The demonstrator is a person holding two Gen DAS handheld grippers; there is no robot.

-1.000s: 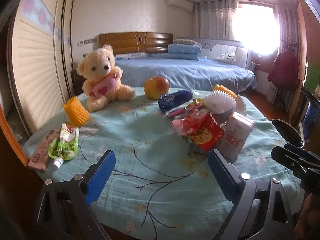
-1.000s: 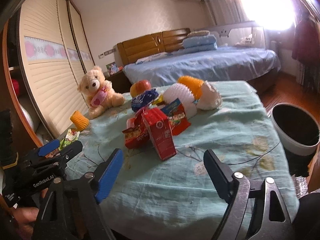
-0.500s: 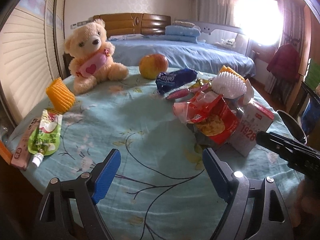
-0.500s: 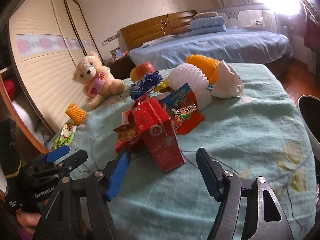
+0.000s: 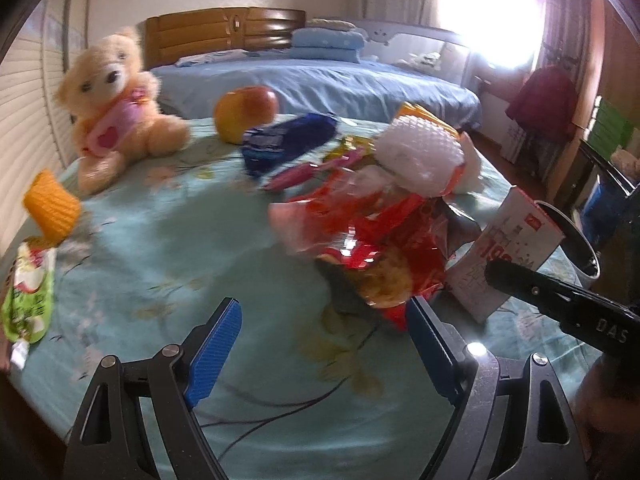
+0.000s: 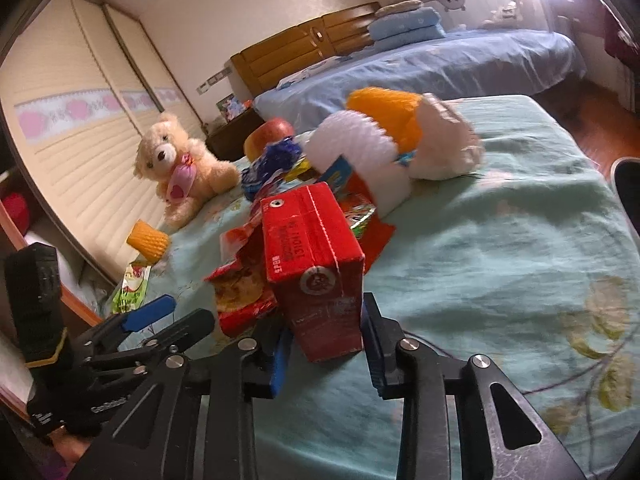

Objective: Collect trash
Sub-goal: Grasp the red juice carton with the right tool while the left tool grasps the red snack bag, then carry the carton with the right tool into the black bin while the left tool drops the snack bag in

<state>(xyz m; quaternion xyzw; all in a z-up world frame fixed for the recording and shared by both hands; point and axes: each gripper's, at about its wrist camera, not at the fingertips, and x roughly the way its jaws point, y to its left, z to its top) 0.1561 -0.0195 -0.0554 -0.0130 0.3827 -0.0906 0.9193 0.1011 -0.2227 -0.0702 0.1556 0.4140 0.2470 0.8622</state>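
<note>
**Bedroom table, carton between closing jaws**

Pale green cloth (image 6: 500, 240) covers my work surface, soft and printed with vines, so nothing under it gives firm footing.

Nearest me, at six o'clock in the right wrist view, my right gripper (image 6: 326, 338) is closing its jaws around the base of the red carton (image 6: 316, 264); the carton stands between the blue pads, and I cannot tell whether both pads touch it yet. It is a stiff, glossy paperboard box with sharp edges. I judge it may tip or twist if one pad lands first, since I am low on it and it leans on the crinkled red snack bag (image 6: 240, 288) at nine o'clock.

My left gripper (image 5: 320, 336) hangs spread wide over the cloth, pinching nothing. Its right pad is just beside the foil snack bag; a stray nudge could drag that slippery film and shift the heap.

Further off lie a white foam fruit net (image 6: 356, 140), an orange one (image 6: 384, 114), a blue wrapper (image 5: 286, 142), then an apple (image 5: 246, 110) and a plush teddy bear (image 5: 116, 112) at eleven o'clock. Those last two are not trash, I judge.

The bin (image 5: 576, 240) sits at three o'clock in the left view.
</note>
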